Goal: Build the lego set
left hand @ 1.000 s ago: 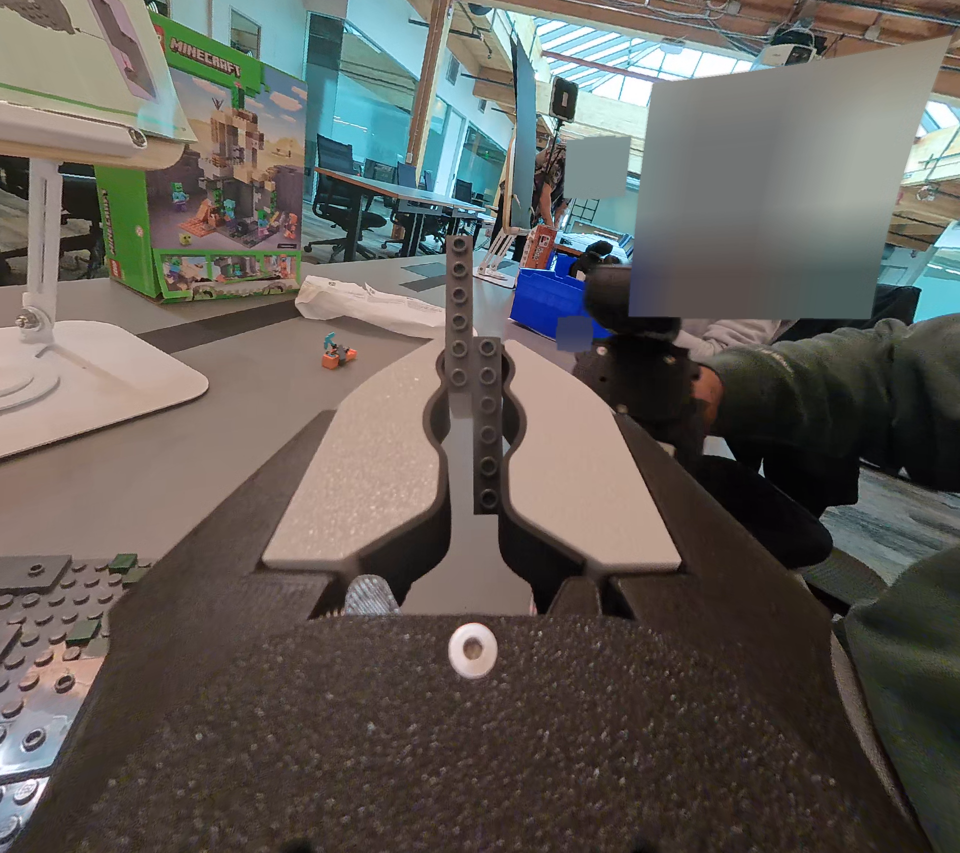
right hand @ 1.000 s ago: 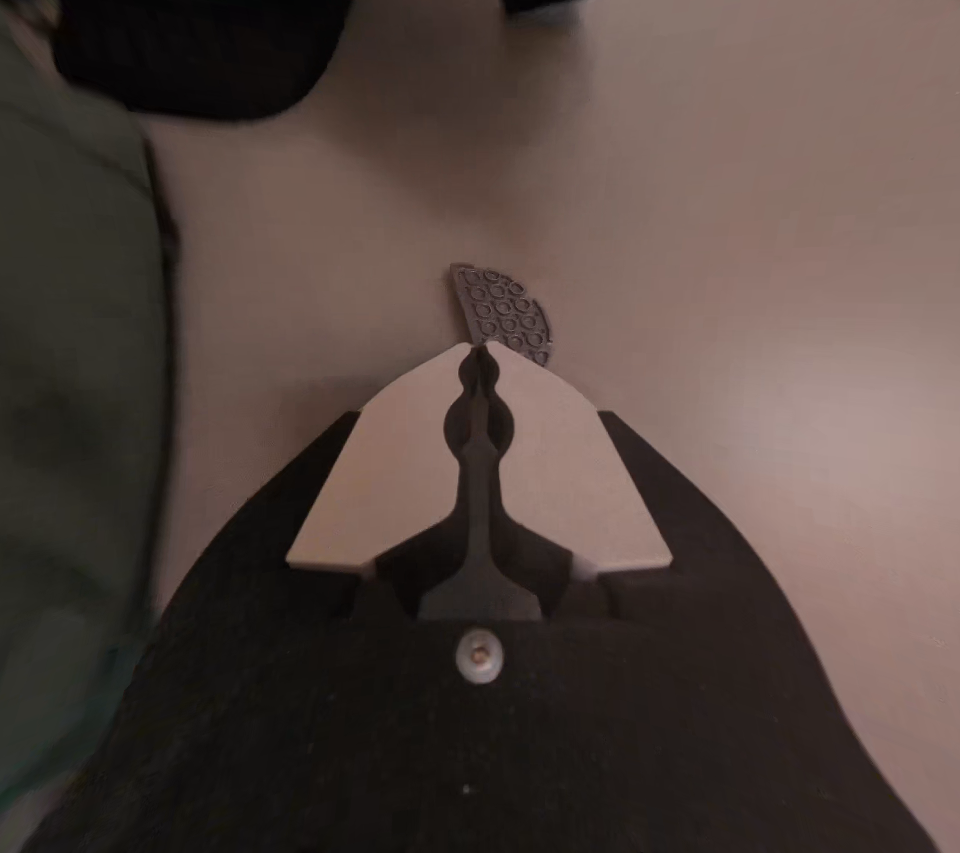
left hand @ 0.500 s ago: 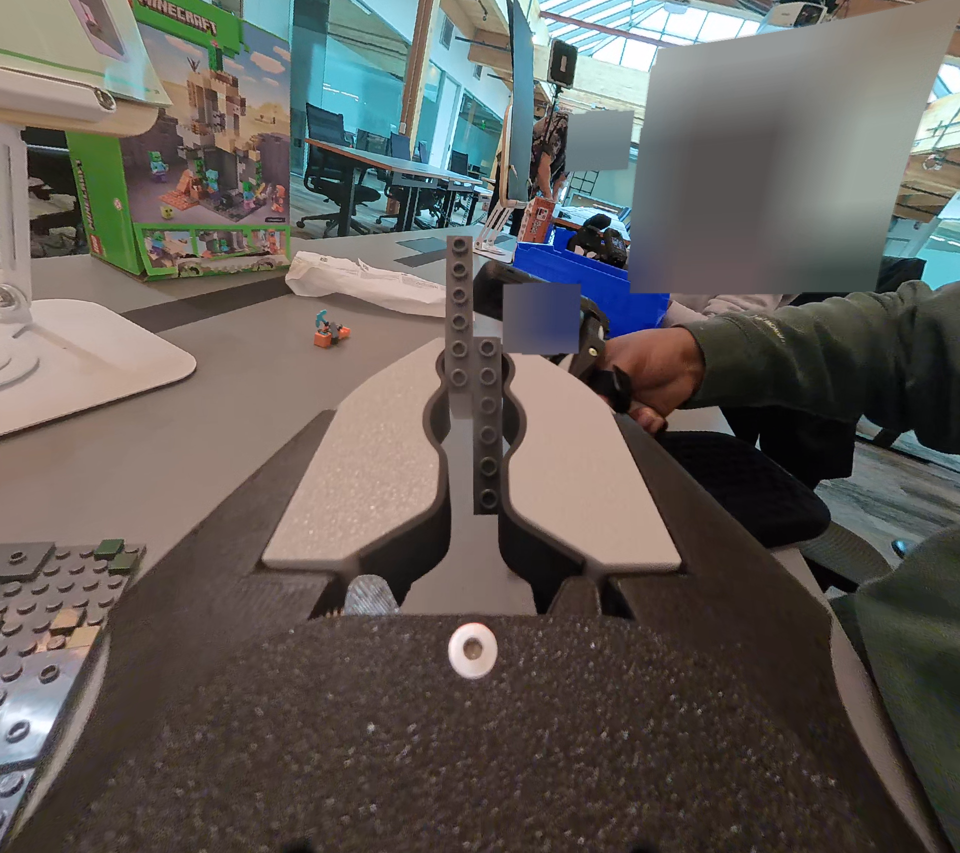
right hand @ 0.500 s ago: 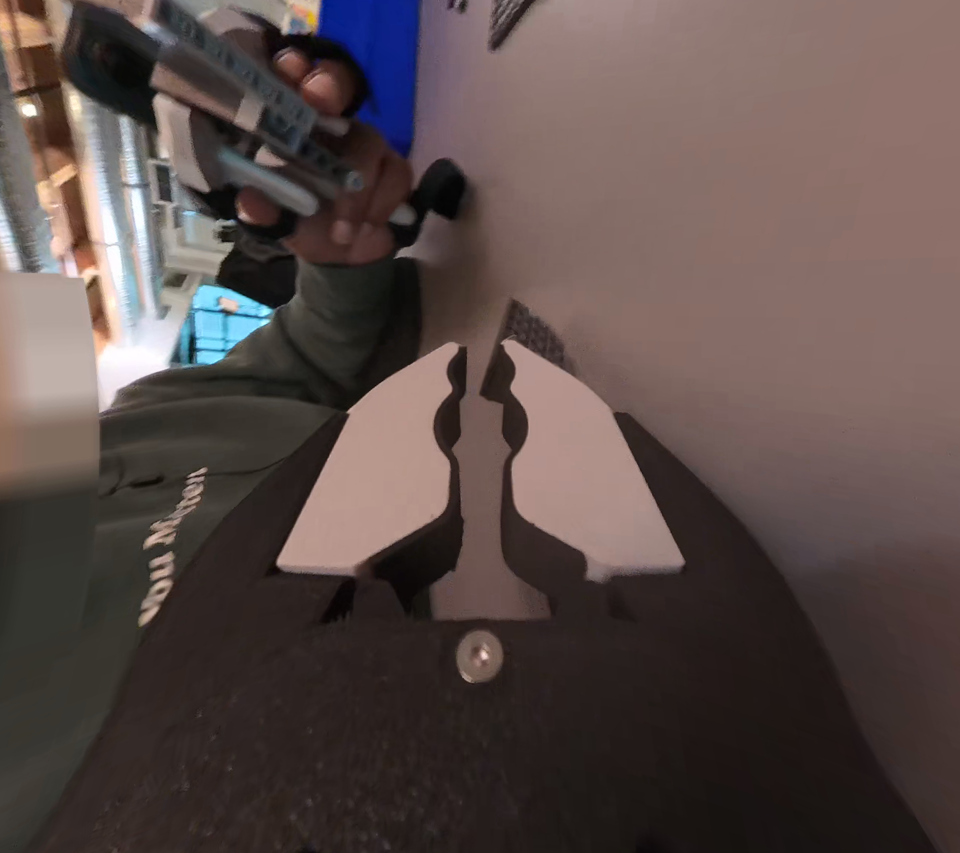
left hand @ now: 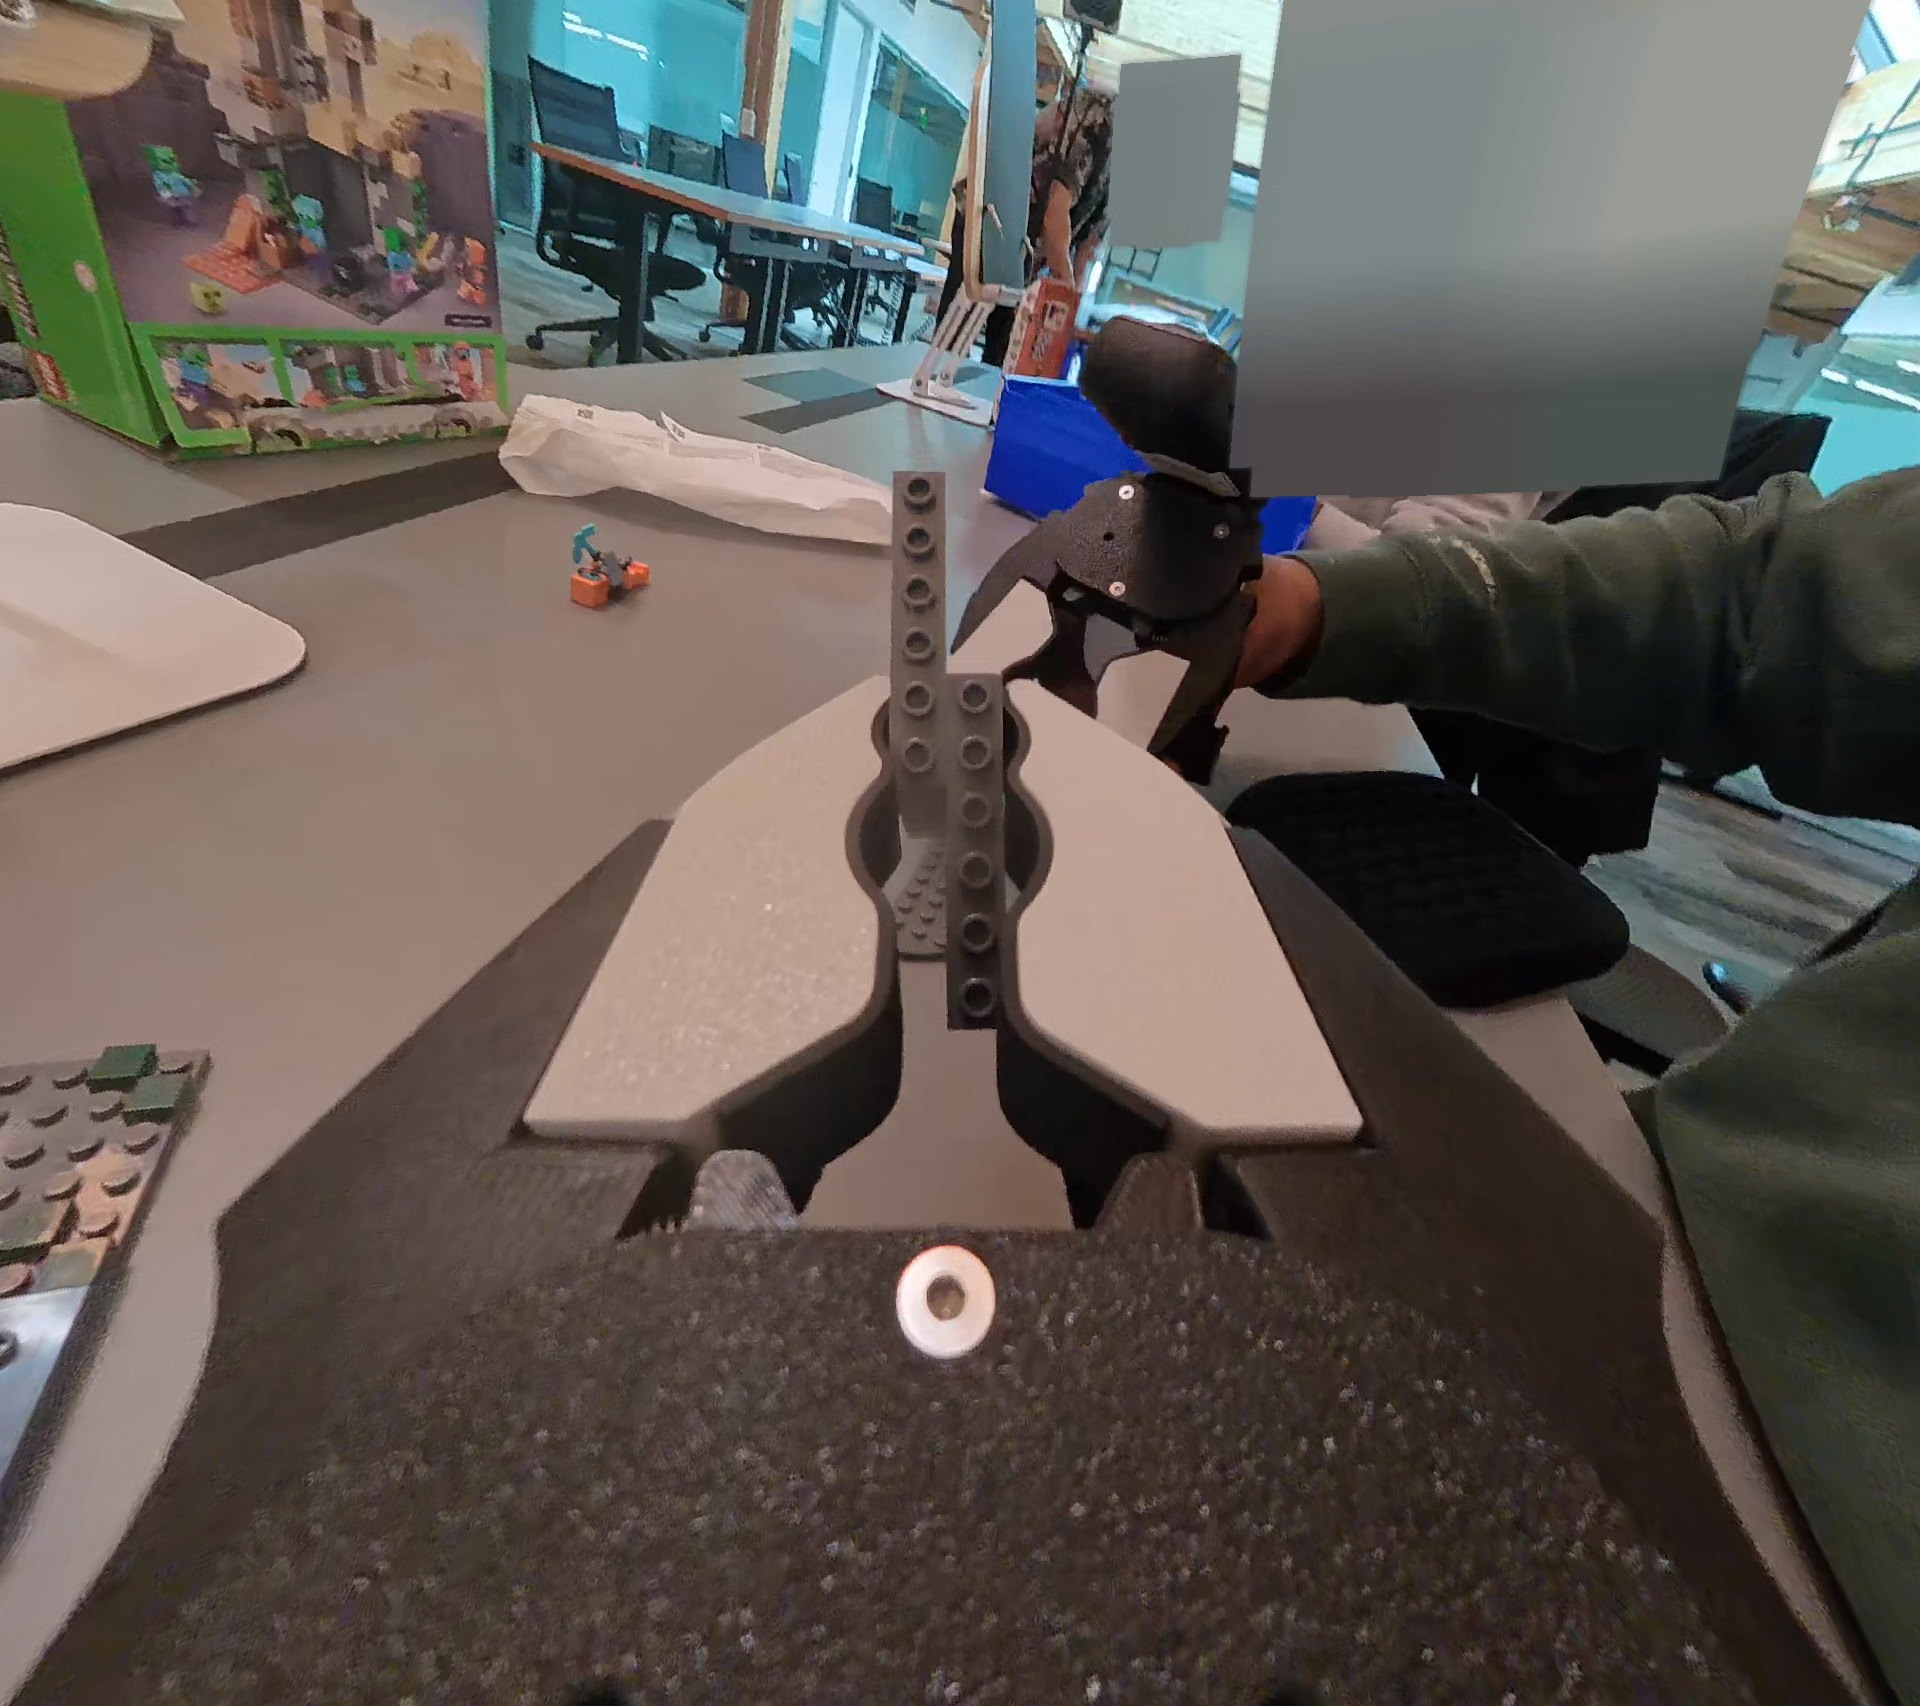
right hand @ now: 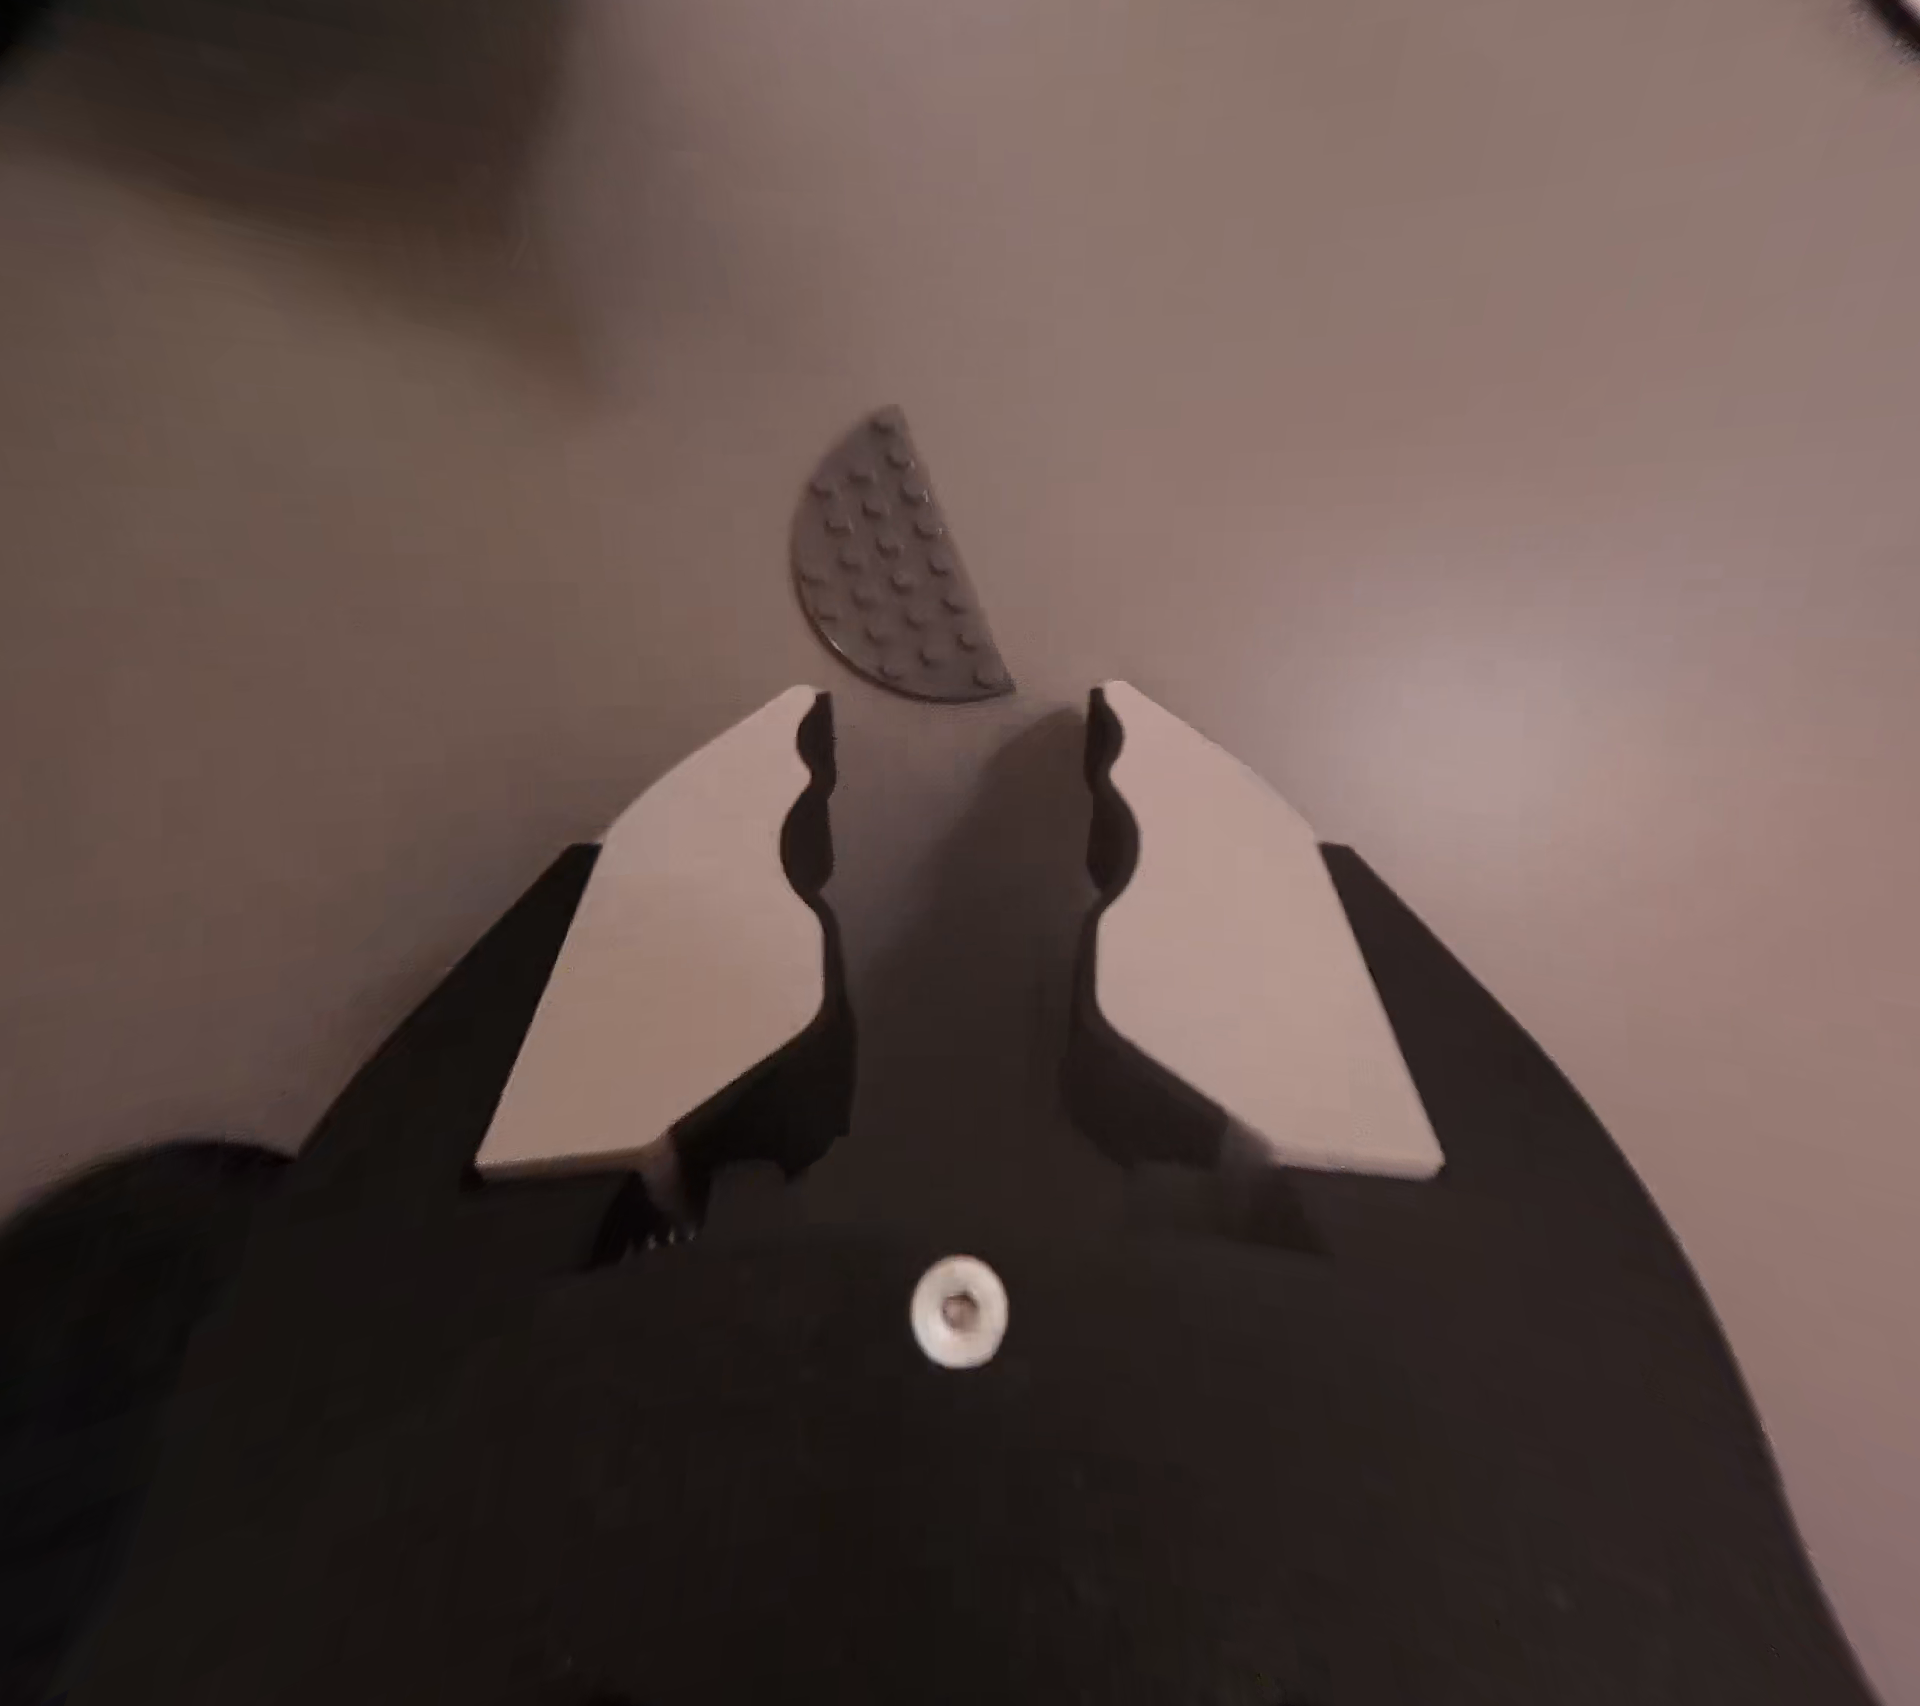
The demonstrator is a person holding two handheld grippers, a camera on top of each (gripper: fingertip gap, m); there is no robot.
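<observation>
Left claw [left hand: 940,711], mid-frame, is clenched on two joined dark grey studded strips [left hand: 945,763] standing upright. Right claw [right hand: 958,698] gapes wide, empty, tips just short of a grey half-round plate [right hand: 891,567] lying flat on the counter [right hand: 1455,306]. Farther out, upper left, stands a green printed set box [left hand: 260,181]; beside it lies a white paper bag [left hand: 696,467] with printing too small to read.

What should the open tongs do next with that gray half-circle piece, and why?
Probably ease forward and down to straddle the half-circle plate. The right tongs are open with the plate lying flat just beyond their tips, while the left tongs are shut on the gray strips.
</observation>
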